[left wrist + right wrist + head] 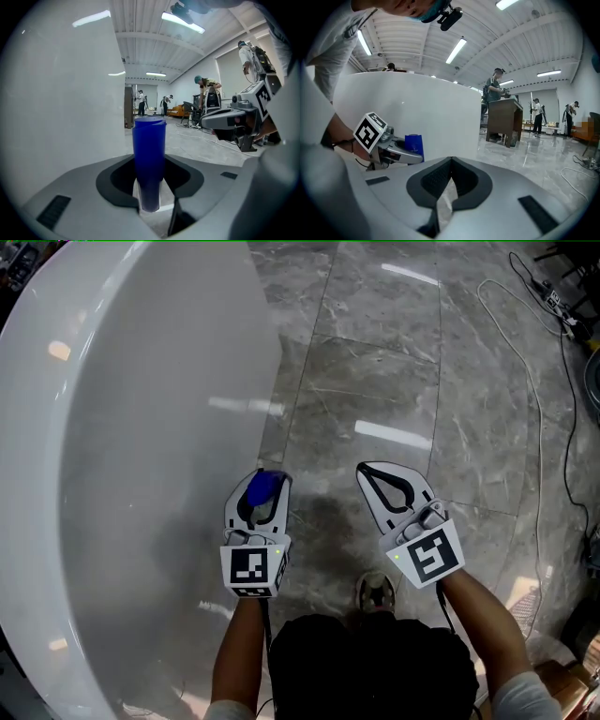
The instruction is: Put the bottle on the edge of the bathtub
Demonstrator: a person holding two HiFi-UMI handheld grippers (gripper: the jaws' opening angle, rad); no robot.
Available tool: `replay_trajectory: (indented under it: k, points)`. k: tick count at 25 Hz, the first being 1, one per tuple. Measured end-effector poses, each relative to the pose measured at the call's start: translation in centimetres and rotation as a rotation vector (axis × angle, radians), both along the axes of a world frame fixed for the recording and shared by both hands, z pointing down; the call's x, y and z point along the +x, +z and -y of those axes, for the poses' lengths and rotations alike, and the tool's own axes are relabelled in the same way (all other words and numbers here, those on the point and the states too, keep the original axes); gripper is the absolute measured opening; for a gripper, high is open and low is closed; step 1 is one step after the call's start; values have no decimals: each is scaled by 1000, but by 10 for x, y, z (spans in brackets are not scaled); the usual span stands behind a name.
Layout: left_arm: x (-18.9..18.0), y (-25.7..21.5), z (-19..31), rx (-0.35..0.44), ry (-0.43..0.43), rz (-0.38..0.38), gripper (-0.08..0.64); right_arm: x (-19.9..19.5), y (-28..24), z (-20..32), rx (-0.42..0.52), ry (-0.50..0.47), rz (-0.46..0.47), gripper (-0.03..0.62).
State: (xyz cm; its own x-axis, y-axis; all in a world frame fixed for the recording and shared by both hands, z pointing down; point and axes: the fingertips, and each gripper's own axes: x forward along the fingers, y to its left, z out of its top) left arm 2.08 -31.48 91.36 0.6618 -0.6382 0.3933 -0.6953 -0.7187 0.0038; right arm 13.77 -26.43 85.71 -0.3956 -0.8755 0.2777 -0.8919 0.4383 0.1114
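Only the blue top of the bottle [263,486] shows from above. The left gripper [265,495] hides the rest, its jaws clamped on the bottle's body. The right gripper [373,474] is empty, jaws together. The bottle hangs just beside the white bathtub [141,427], whose rim [37,409] is cut off at left. Grey marble floor [394,381] lies open ahead, with cables [534,371] at far right.

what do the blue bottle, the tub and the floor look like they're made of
Blue bottle: likely plastic, smooth and evenly coloured with a soft sheen. Bathtub: glossy white, probably acrylic or ceramic, since bright reflections show on its wall. Floor: polished grey tiles that look like marble, veined, with thin joints and mirror-like glare.
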Motion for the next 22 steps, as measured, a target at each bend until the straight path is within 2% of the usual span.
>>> replay_trajectory:
  k: [9, 18, 22]
  points:
    - [7, 35, 20, -21, -2, 24, 166, -2, 27, -6, -76, -7, -42, 5]
    - [8, 74, 34, -61, -24, 94, 166, 0, 46, -12, -118, 15, -9, 5]
    - [9, 84, 39, -34, -43, 129, 166, 4, 51, -14, -118, 27, 3, 5]
